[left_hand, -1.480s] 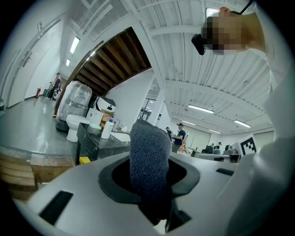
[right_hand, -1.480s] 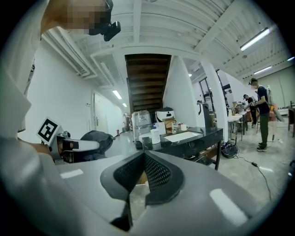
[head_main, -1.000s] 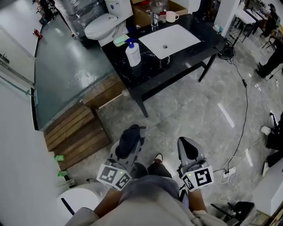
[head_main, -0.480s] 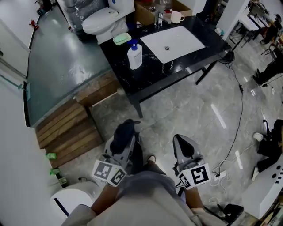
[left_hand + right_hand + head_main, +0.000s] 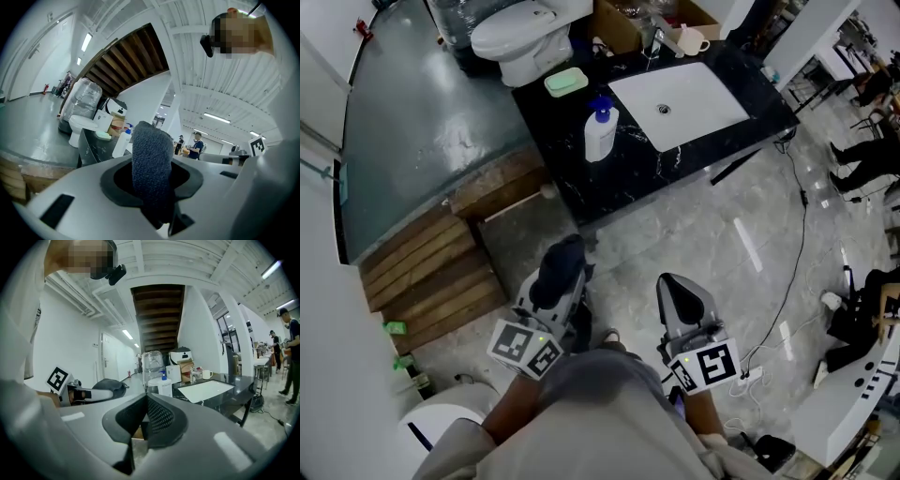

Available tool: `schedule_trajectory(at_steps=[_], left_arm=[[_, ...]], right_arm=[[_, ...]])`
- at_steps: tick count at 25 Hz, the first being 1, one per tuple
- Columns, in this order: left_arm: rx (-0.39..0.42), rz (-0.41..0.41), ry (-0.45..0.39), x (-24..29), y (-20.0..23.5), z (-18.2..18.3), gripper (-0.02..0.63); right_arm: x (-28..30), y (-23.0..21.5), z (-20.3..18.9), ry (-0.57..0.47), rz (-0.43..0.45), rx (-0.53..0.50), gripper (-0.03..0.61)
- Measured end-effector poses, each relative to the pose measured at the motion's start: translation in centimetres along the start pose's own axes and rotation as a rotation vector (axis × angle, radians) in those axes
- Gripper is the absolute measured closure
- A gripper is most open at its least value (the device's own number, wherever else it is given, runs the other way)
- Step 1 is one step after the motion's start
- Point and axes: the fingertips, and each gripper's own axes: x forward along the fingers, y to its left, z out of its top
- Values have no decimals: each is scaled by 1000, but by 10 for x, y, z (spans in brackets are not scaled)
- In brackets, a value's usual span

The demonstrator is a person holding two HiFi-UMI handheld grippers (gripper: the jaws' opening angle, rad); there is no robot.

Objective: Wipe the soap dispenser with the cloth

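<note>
Far off on the counter (image 5: 572, 178), dispenser (image 5: 600, 131) unwiped; left gripper (image 5: 561, 272) pinches cloth (image 5: 151, 168), right gripper (image 5: 677, 289) jaws pressed together, empty

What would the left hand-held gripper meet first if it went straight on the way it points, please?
Probably the black counter, near the soap dispenser; the way until then looks free, though depth is unclear.

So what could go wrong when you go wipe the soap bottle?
The white soap dispenser with the blue pump stands tall on the black marble counter, so a hard wipe might tip it over. The dark grey fluffy cloth sticks up loosely and could slip out. The wooden step beside the counter might trip someone.
</note>
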Motion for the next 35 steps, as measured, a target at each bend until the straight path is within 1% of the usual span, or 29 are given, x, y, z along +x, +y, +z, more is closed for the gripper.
schedule_trajectory(at_steps=[4,8,16,21,27,31,35], left_arm=[[-16,-8,5,15,28,9,492],[-12,-32,-12,30,47,25,492],[18,-113,-62,48,60,64,492],[56,-137,-100,47,67,86,492],[64,-140,-100,43,69,87,492],[28,-135,-83,46,73,80,492],[27,-120,-68,57,79,76,492]], right_arm=[[31,1,5,7,-2,-8,578],[54,4,12,15,3,-27,578],[84,12,41,-25,-32,-81,578],[91,22,59,-52,-23,-121,578],[98,22,60,-46,-22,-135,578],[105,20,53,-30,-8,-124,578],[117,13,46,-8,8,-113,578]])
